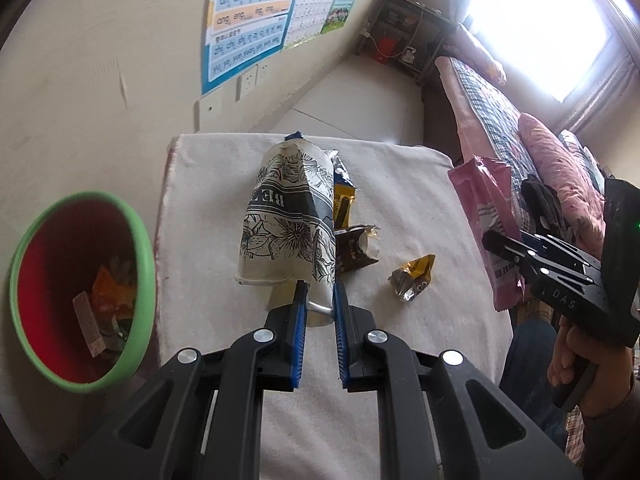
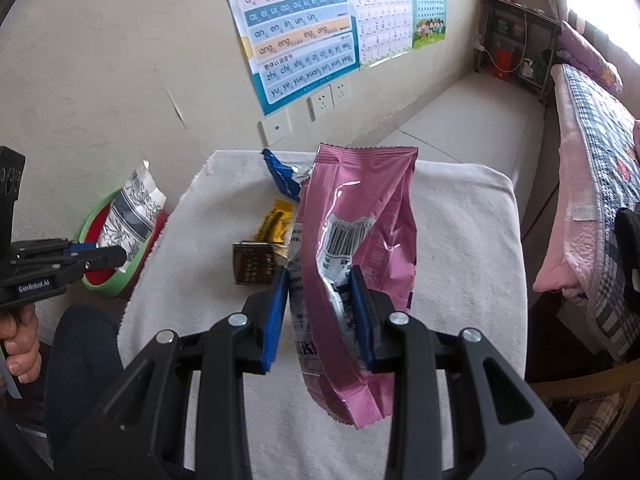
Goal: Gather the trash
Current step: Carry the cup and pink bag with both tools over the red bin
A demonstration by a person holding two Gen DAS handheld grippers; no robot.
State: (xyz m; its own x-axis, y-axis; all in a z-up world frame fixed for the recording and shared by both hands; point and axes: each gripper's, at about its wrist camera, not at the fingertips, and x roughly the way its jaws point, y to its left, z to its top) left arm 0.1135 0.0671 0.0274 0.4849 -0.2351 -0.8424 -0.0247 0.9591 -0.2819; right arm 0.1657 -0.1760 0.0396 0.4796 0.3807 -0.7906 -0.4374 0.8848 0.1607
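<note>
My left gripper (image 1: 320, 288) is shut on a crushed paper cup (image 1: 290, 216) with a black flower print, held above the white-clothed table (image 1: 400, 344); the cup also shows in the right wrist view (image 2: 134, 212) over the bin. My right gripper (image 2: 320, 276) is shut on a pink snack bag (image 2: 360, 216), held above the table; the bag shows at the right of the left wrist view (image 1: 484, 220). A red bin with a green rim (image 1: 80, 288) stands left of the table with wrappers inside. A brown wrapper (image 1: 356, 252), yellow wrappers (image 1: 344, 204) and a gold wrapper (image 1: 412, 278) lie on the cloth.
A blue and silver wrapper (image 2: 284, 176) lies at the table's far edge. A wall with posters (image 2: 300, 32) and sockets is behind the table. A bed with pink bedding (image 2: 592, 168) stands on the right, a dark shelf (image 2: 516, 44) in the far corner.
</note>
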